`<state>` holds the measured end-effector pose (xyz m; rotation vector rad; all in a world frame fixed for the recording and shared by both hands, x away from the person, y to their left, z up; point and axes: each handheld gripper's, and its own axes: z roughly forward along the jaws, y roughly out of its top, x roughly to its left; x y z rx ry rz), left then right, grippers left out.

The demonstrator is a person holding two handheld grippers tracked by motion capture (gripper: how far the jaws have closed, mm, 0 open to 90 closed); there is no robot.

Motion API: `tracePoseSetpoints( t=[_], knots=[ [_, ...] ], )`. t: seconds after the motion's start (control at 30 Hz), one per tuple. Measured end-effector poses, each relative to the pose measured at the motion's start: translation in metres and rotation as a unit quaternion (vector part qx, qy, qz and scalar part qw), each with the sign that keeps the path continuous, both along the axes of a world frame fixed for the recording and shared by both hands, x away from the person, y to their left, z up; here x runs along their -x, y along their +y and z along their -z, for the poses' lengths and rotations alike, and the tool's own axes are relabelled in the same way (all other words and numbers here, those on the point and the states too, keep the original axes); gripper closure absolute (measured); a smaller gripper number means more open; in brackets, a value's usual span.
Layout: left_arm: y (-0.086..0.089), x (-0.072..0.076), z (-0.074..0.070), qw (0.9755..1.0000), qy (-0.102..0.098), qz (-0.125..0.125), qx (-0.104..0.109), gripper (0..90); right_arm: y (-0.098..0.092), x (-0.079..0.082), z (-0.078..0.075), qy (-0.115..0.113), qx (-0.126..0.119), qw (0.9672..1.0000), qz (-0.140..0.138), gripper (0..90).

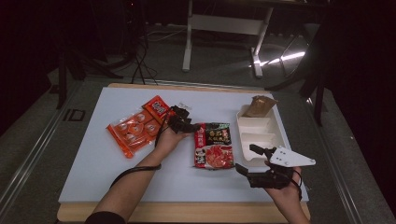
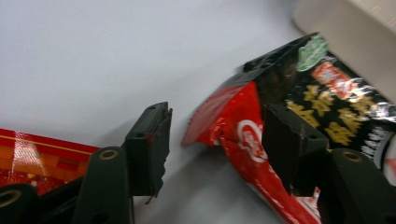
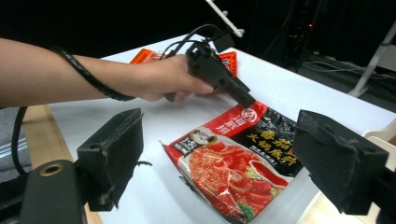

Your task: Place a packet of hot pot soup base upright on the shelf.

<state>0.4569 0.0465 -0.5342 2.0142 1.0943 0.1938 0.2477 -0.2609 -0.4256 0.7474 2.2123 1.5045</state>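
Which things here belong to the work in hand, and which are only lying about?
In the work:
- red and black sauce packet, its top corner between the jaws
- left claw, jaws around that corner
- white divided tray, beside the packet, probably

Lying about:
- orange snack packet
- small red packet
- brown pouch in the tray's far end
- right claw, open, waiting

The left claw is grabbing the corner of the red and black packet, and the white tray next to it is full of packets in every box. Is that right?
Not quite. The left claw is at the corner of the red and black packet, as the left gripper view shows. But the white tray holds just one brown packet, at its far end; the high view shows the other compartments bare.
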Motion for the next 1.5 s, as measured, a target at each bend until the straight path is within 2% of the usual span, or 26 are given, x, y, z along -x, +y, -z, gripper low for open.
tracePoseSetpoints(
  t=[0.13, 0.27, 0.43, 0.53, 0.57, 0.63, 0.73, 0.97, 1.03, 1.17, 1.5],
  knots=[
    [-0.002, -0.003, 0.003, 1.0, 0.008, 0.005, 0.002, 43.9, 0.001, 0.0, 0.001, 0.0, 0.003, 1.0, -0.001, 16.5],
    [-0.003, -0.006, 0.008, 0.9995, 0.024, 0.014, 0.011, 46.5, 0.001, -0.001, 0.002, 0.003, 0.003, 1.0, -0.003, 16.5],
    [-0.008, -0.006, 0.012, 0.9991, 0.03, 0.028, 0.002, 53.4, 0.003, -0.001, 0.002, 0.004, 0.007, 0.9999, -0.007, 16.5],
    [-0.01, -0.004, 0.011, 0.9985, 0.035, 0.042, -0.006, 61.7, 0.003, -0.002, 0.003, 0.005, 0.007, 0.9999, -0.006, 16.5],
    [-0.01, -0.003, 0.011, 0.9982, 0.041, 0.044, -0.003, 66.7, 0.003, -0.002, 0.003, 0.005, 0.009, 0.9999, -0.005, 16.5],
    [-0.011, -0.003, 0.011, 0.998, 0.048, 0.04, 0.001, 74.3, 0.003, -0.003, 0.004, 0.006, 0.011, 0.9999, -0.006, 16.5],
    [-0.014, -0.002, 0.008, 0.9982, 0.052, 0.029, 0.0, 80.2, 0.004, -0.003, 0.004, 0.006, 0.014, 0.9999, -0.005, 16.5],
    [-0.016, 0.003, -0.002, 0.9988, 0.044, 0.022, 0.005, 86.1, 0.003, -0.004, 0.004, 0.007, 0.014, 0.9999, 0.004, 16.5],
    [-0.016, 0.006, -0.007, 0.9991, 0.033, 0.027, 0.004, 86.5, 0.003, -0.004, 0.004, 0.005, 0.015, 0.9999, 0.004, 16.5],
    [-0.013, 0.011, -0.017, 0.9992, 0.025, 0.022, 0.021, 87.0, 0.003, -0.004, 0.003, 0.004, 0.015, 0.9999, 0.005, 16.5],
    [-0.012, 0.024, -0.043, 0.9981, 0.003, 0.034, 0.051, 87.4, -0.001, -0.004, -0.001, -0.003, 0.008, 0.9999, 0.015, 16.5]
  ],
)
